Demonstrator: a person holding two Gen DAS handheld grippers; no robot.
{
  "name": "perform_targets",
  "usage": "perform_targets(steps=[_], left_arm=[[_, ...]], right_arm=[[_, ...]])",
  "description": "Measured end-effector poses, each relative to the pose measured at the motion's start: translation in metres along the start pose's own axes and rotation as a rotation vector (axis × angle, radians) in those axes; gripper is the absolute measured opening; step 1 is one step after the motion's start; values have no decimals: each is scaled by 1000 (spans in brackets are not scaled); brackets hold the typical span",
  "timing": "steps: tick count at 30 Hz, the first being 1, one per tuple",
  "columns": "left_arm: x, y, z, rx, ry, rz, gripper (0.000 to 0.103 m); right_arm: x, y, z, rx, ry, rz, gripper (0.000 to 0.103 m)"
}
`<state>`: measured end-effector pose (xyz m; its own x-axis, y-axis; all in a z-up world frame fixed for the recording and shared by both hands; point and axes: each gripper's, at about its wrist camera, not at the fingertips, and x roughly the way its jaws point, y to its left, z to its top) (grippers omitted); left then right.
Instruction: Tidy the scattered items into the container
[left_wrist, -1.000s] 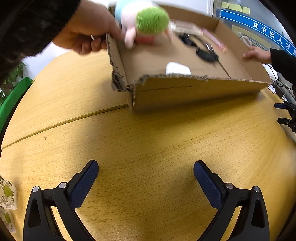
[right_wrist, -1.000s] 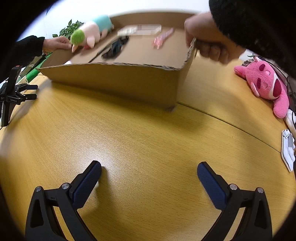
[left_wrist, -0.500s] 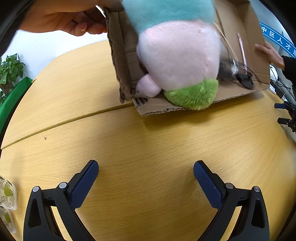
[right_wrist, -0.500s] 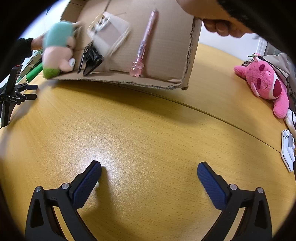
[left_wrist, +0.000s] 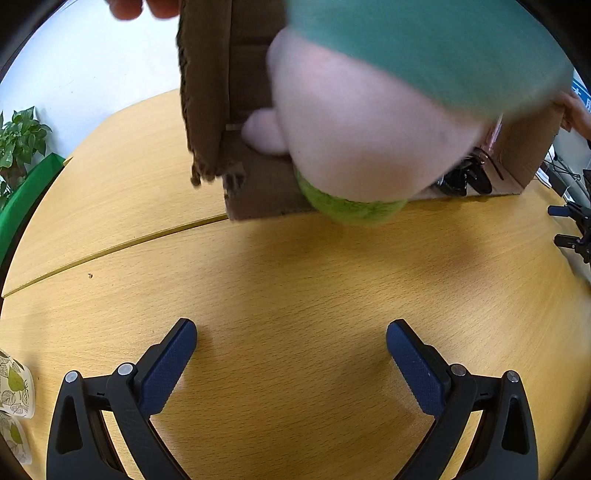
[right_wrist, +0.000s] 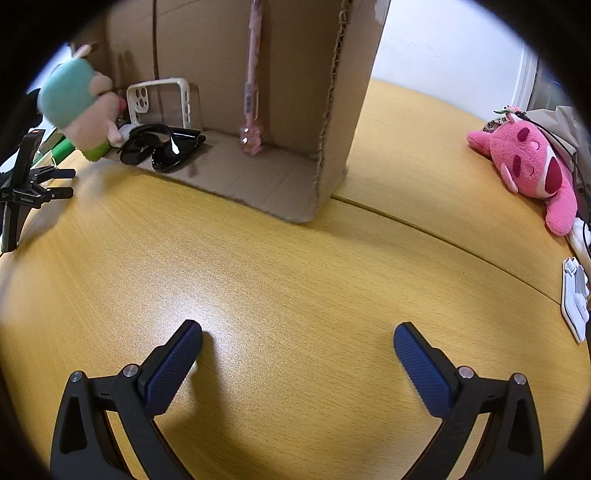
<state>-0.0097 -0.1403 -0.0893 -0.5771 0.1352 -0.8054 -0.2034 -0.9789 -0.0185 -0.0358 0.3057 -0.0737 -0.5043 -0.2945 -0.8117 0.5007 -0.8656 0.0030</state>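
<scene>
A cardboard box (right_wrist: 288, 55) is tipped steeply on its edge on the wooden table, its open side facing me; it also shows in the left wrist view (left_wrist: 210, 92). A teal, pink and green plush toy (left_wrist: 369, 122) tumbles out at the box's lip, also seen in the right wrist view (right_wrist: 79, 107). Black sunglasses (right_wrist: 162, 146), a clear phone case (right_wrist: 162, 99) and a pink pen (right_wrist: 253, 92) slide down inside. My left gripper (left_wrist: 291, 350) and right gripper (right_wrist: 297, 354) are both open and empty, low over the table.
A pink plush (right_wrist: 532, 166) lies at the far right of the table, with a white object (right_wrist: 574, 295) at the right edge. A black tripod stand (right_wrist: 22, 184) is at the left. A hand (left_wrist: 144, 5) grips the box top. A green plant (left_wrist: 18, 136) stands beyond the table.
The box has been tipped from nearly flat to steeply on edge. Its contents slid down to the lower wall and the plush toy is falling out toward the left gripper.
</scene>
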Motion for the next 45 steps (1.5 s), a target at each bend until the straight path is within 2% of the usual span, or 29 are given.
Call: perform_targets(steps=[7,45], left_arm=[[-1,-3,-2,26,0,-17,103],[1,-6,-2,19,1,-13,103]], right_arm=[[0,0,0,0,0,0,103],[2,-3,0,0,0,0,103]])
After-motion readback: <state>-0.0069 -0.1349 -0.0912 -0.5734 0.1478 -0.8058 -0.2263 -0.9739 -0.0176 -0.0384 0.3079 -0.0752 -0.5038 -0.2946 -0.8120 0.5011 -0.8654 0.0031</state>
